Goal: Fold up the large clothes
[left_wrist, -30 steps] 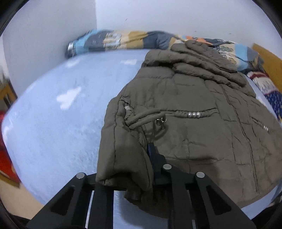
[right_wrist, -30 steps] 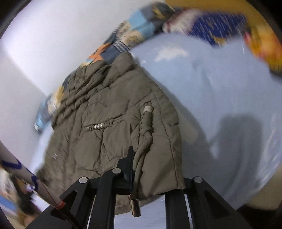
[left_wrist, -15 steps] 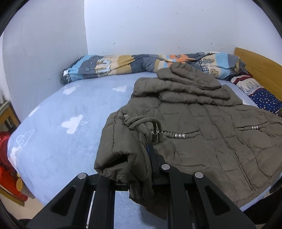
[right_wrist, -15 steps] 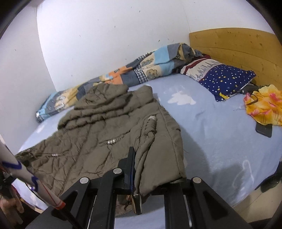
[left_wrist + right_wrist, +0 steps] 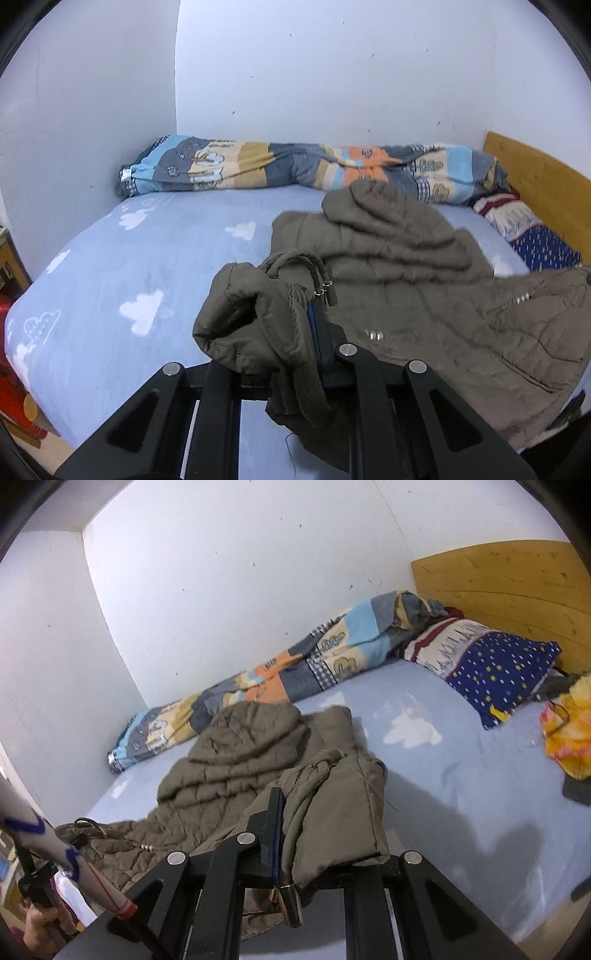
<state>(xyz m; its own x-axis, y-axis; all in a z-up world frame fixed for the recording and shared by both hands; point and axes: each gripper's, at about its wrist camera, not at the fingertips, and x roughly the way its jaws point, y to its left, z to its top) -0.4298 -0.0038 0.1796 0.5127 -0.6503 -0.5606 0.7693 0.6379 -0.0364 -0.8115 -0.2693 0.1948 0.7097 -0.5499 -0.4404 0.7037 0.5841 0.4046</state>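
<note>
An olive-brown quilted jacket point(image 5: 424, 280) point(image 5: 236, 768) lies spread on a light blue bed sheet with white clouds point(image 5: 122, 280) point(image 5: 443, 775). Its near hem is lifted off the sheet at both corners. My left gripper point(image 5: 306, 332) is shut on the bunched left corner of the hem, where a drawstring loop and a metal toggle point(image 5: 328, 295) hang. My right gripper point(image 5: 291, 812) is shut on the right corner of the hem, and a cord end with a metal cap point(image 5: 290, 904) dangles below it. The hood point(image 5: 255, 734) rests at the far end.
A rolled patchwork quilt point(image 5: 295, 170) point(image 5: 280, 675) lies along the white wall. A starred blue pillow point(image 5: 495, 664) and a wooden headboard point(image 5: 509, 590) are at the right, with an orange cloth point(image 5: 569, 738). A person's sleeve and hand point(image 5: 44, 919) show at the lower left.
Both grippers have risen with the jacket's hem corners, pulling the near edge up off the sheet. Both views now tilt up toward the wall and the quilt.
</note>
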